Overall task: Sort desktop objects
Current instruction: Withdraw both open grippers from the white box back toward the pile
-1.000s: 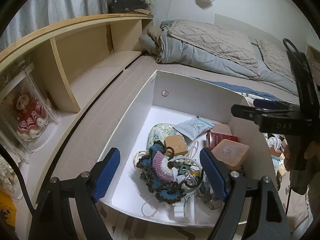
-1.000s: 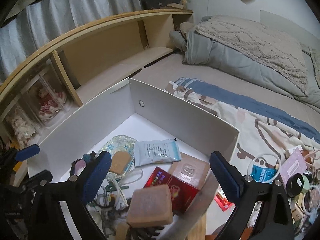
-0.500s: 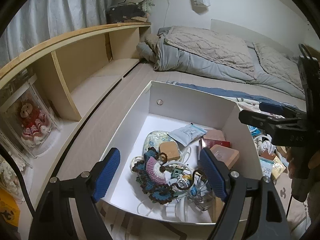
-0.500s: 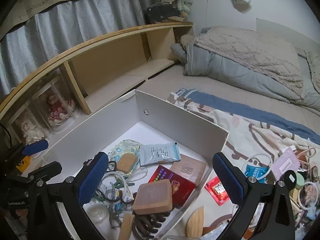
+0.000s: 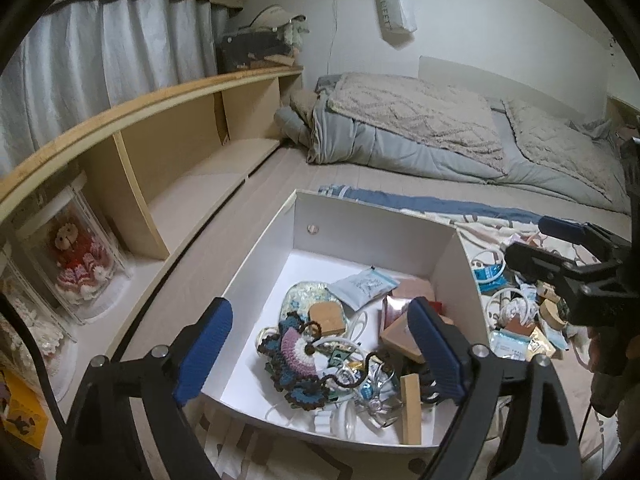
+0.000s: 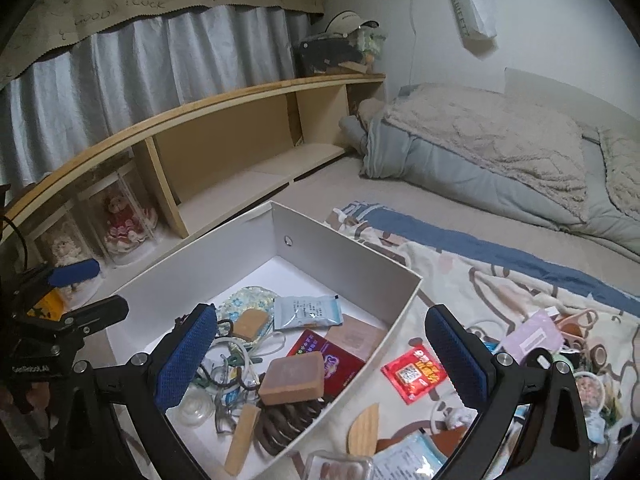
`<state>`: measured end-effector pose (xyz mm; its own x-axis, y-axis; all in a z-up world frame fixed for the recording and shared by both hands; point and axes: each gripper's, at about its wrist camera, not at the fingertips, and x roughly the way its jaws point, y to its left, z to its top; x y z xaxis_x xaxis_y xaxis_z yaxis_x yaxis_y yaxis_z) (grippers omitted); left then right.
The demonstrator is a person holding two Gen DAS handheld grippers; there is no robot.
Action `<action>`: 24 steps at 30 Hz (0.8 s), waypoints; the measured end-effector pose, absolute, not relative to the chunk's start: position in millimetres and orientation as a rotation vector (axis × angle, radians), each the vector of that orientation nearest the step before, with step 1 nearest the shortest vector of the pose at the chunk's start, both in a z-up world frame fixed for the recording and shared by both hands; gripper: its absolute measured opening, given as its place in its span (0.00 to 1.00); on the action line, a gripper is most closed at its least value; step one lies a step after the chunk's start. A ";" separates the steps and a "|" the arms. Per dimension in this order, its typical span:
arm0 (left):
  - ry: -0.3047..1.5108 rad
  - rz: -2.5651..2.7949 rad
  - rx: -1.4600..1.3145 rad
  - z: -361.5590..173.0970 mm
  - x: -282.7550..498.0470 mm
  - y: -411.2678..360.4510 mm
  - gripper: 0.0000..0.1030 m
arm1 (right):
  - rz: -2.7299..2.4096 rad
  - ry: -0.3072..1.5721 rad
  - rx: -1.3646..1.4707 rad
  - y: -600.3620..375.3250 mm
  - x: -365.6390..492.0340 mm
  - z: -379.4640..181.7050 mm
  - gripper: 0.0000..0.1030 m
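**Both grippers hover open over a half-filled white box**

At left, the left gripper (image 5: 320, 348) hangs above the white box (image 5: 256, 256), its blue fingers (image 5: 204, 344) spread wide after just opening further, with nothing between them. Beneath the gap lie a crocheted fan (image 5: 298, 350) and a small wooden block (image 5: 326, 317), untouched. To the right, the right gripper (image 6: 320, 356) also stands spread and empty, straddling the box's right wall. A tan square pad (image 6: 292, 376) sits below inside the box; a red sachet (image 6: 414, 372) lies outside on the patterned sheet (image 6: 480, 280).

Both tools farther above white box (image 5: 260, 248)
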<state>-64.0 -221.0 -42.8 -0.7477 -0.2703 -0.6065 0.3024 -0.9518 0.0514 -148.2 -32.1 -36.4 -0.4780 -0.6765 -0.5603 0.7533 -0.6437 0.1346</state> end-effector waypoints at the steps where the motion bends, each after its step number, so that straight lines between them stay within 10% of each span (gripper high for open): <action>1: 0.064 -2.684 0.911 -40.1 -63.4 -217.6 0.88 | -2.152 0.164 0.733 -27.9 -146.0 -33.7 1.00; 24: -0.044 -2.756 0.770 4.5 -42.9 -149.1 0.99 | -2.197 0.194 0.634 47.4 -110.6 2.9 1.00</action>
<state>-42.9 -149.1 4.5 -0.8190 -0.2738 -0.5042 0.2578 -0.9607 0.1030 -110.6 47.4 2.9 -0.5354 -0.6786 -0.5029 0.7561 -0.6504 0.0726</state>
